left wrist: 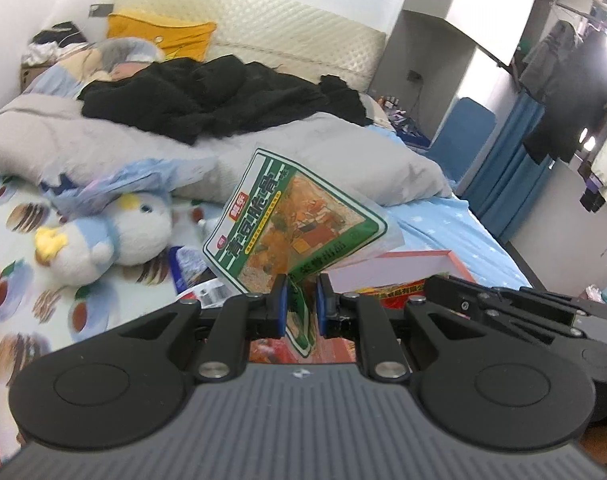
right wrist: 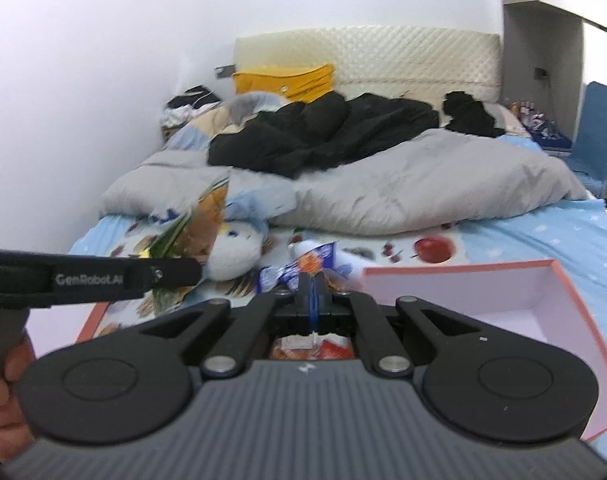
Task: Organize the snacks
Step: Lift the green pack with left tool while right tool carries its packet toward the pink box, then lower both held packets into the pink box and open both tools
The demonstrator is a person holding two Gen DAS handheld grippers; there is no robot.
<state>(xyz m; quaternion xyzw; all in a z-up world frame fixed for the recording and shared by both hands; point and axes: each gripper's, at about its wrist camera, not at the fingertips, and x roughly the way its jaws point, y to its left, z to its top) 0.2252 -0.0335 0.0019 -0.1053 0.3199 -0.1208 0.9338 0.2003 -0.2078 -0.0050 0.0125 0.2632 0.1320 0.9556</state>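
- My left gripper pinches the lower corner of a green snack bag, lifted above the bed.
- My right gripper is closed tight on a blue-orange snack packet.
- A pink-edged box lies on the fruit-print sheet.
- Behind: a grey duvet, black clothes, a plush bird, a white wall.

A bed in blue printed sheets carries a grey duvet at twelve o'clock, a plush bird at ten, and a pink-rimmed box at four.
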